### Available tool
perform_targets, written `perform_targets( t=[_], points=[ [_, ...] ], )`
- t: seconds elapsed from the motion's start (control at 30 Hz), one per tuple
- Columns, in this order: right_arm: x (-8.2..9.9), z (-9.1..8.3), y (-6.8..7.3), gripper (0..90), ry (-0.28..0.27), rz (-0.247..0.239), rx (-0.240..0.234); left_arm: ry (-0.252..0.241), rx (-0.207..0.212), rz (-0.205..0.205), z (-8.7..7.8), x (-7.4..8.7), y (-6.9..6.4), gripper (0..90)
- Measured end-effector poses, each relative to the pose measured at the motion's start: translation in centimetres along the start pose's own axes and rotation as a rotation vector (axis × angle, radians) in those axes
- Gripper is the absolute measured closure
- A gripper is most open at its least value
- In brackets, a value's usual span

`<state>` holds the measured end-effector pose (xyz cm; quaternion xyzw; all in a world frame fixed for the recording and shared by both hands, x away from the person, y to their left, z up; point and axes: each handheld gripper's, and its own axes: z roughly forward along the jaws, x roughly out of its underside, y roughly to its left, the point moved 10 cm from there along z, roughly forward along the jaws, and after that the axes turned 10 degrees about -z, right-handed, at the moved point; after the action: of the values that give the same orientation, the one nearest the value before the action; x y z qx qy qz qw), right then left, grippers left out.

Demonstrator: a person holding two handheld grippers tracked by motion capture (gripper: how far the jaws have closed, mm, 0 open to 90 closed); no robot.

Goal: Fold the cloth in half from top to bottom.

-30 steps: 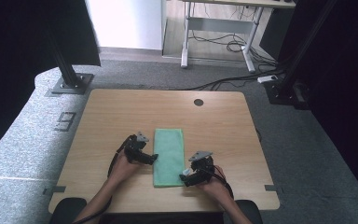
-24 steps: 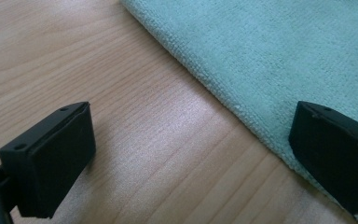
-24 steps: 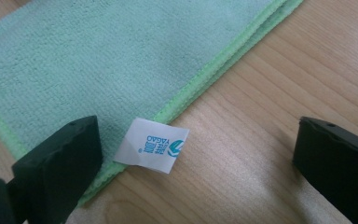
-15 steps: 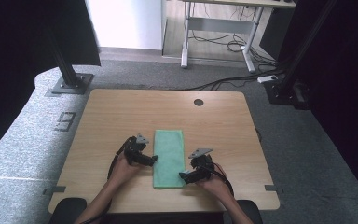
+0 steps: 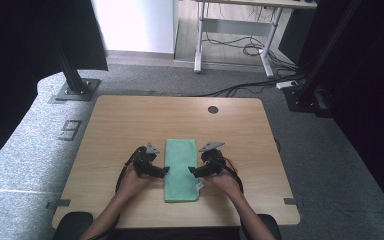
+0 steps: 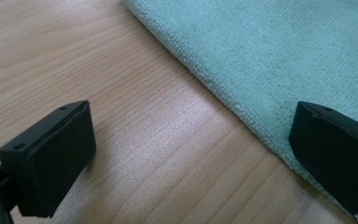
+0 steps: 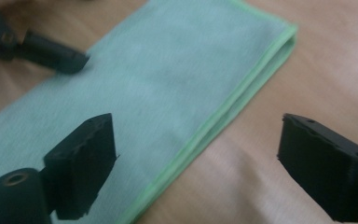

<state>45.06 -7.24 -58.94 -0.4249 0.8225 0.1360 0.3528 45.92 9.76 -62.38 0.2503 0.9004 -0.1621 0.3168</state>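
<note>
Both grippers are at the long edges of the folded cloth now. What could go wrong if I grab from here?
1. The right gripper straddles the cloth's layered edge with open jaws, which have just been closing; it might pinch only the top layer and unfold the cloth.
2. The left gripper has one pad on bare table; closing there could scrape wood and miss the edge.
3. Uneven lifts could skew the fold.

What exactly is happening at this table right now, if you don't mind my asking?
A person is working on a folded green microfibre cloth on a wooden table, with a handheld gripper in each hand. The left gripper sits at the cloth's left edge, jaws open astride that edge. The right gripper is at the right edge; its jaws have just been closing a little but stand wide, gripping nothing. The cloth lies flat.
</note>
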Motion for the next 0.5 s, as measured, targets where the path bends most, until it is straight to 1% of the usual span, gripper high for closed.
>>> perform_targets(
  t=[0.17, 0.3, 0.37, 0.5],
  points=[
    [-1.6, 0.5, -1.5, 14.1, -0.006, 0.0, 0.023, 0.001, 0.001, 0.0, 0.0, 0.0, 0.0, 0.7],
    [-2.8, 1.2, -2.8, 17.4, -0.011, 0.011, 0.039, 0.001, 0.0, 0.0, 0.0, 0.0, 0.0, 0.7],
    [-3.3, 1.7, -3.6, 20.0, -0.01, 0.018, 0.047, 0.001, 0.0, -0.001, 0.0, 0.0, 0.0, 0.7],
    [-3.6, 2.5, -4.7, 24.1, 0.008, 0.025, 0.065, 0.001, 0.0, 0.0, 0.0, 0.0, 0.0, 0.7]
  ],
)
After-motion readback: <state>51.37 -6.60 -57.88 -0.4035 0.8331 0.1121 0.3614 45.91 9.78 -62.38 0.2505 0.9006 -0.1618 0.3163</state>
